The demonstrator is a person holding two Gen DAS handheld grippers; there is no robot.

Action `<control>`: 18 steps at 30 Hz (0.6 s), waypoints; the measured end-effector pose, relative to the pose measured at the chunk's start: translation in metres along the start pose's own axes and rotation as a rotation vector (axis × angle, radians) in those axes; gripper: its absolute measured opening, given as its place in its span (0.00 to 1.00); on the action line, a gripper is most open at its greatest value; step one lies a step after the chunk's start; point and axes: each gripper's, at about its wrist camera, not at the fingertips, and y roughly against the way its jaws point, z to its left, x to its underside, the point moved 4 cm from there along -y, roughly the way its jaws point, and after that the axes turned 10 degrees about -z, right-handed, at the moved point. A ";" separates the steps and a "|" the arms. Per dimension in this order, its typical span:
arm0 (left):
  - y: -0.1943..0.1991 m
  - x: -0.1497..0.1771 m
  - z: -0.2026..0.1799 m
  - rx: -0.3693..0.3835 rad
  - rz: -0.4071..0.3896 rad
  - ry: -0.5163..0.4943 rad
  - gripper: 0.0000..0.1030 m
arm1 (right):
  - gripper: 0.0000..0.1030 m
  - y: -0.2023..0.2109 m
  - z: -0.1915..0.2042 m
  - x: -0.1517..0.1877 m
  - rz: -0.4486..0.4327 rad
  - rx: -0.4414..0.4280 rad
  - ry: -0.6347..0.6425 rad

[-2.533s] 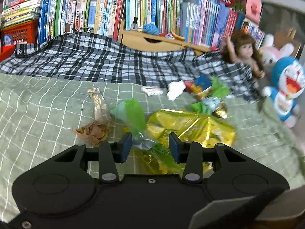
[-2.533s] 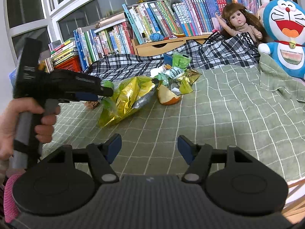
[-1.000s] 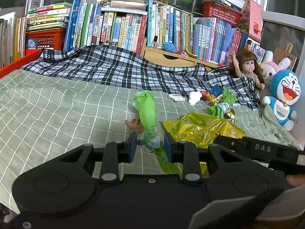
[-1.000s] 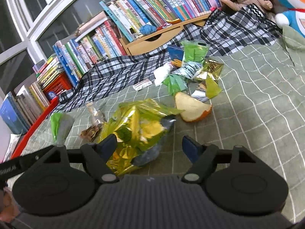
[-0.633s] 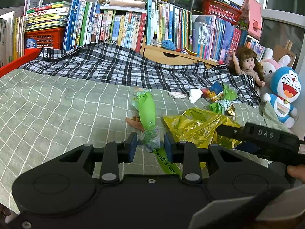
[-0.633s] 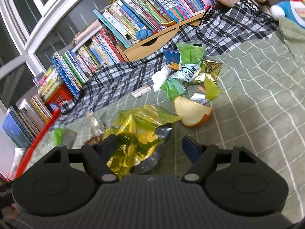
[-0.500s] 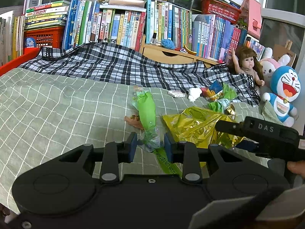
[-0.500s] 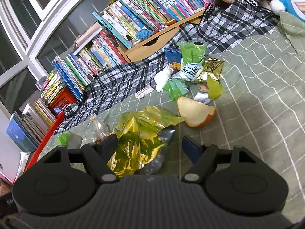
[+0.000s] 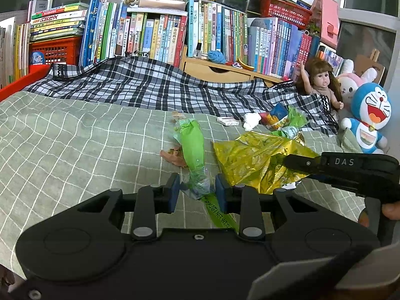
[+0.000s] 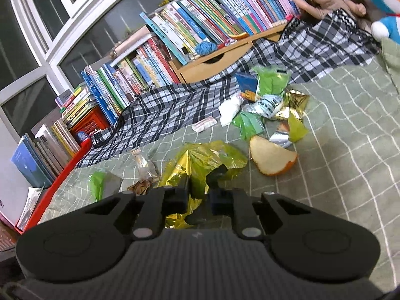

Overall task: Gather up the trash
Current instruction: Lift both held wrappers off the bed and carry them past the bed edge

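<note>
My left gripper (image 9: 196,192) is shut on the lower end of a green plastic wrapper (image 9: 192,145), which sticks up between its fingers above the green checked bedspread (image 9: 75,145). In the right wrist view the same wrapper (image 10: 96,185) hangs at the left. A crumpled yellow foil bag (image 10: 200,160) lies in the middle of the bed. My right gripper (image 10: 198,195) is closing, and its pads pinch the near edge of that bag. From the left wrist view the right gripper (image 9: 287,161) reaches in from the right onto the yellow bag (image 9: 250,157).
A bitten bread piece (image 10: 271,158) and a pile of small wrappers (image 10: 270,100) lie beyond the bag. A brown scrap (image 10: 141,186) and a clear wrapper (image 10: 142,162) sit to its left. A plaid blanket (image 9: 150,87), books, a doll (image 9: 322,80) and plush toys line the back.
The right gripper moved in over the yellow bag and its jaws went from wide open to pinched on the bag's edge. The left gripper kept still with the green wrapper.
</note>
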 end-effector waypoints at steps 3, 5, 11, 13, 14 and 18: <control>0.005 0.000 0.000 0.004 -0.005 -0.001 0.28 | 0.13 0.010 0.003 -0.003 -0.015 -0.007 0.017; 0.011 -0.001 -0.001 0.009 -0.008 0.001 0.28 | 0.10 0.018 0.004 -0.005 -0.026 -0.011 0.030; 0.034 -0.002 -0.005 0.037 -0.030 0.014 0.28 | 0.05 0.049 0.007 -0.009 -0.062 -0.031 0.076; 0.041 -0.001 -0.006 0.045 -0.033 0.019 0.28 | 0.05 0.060 0.009 -0.010 -0.071 -0.037 0.092; 0.045 0.000 -0.007 0.050 -0.034 0.021 0.28 | 0.05 0.067 0.009 -0.010 -0.073 -0.043 0.098; 0.063 0.004 -0.010 0.069 -0.038 0.029 0.28 | 0.05 0.092 0.010 -0.009 -0.081 -0.069 0.101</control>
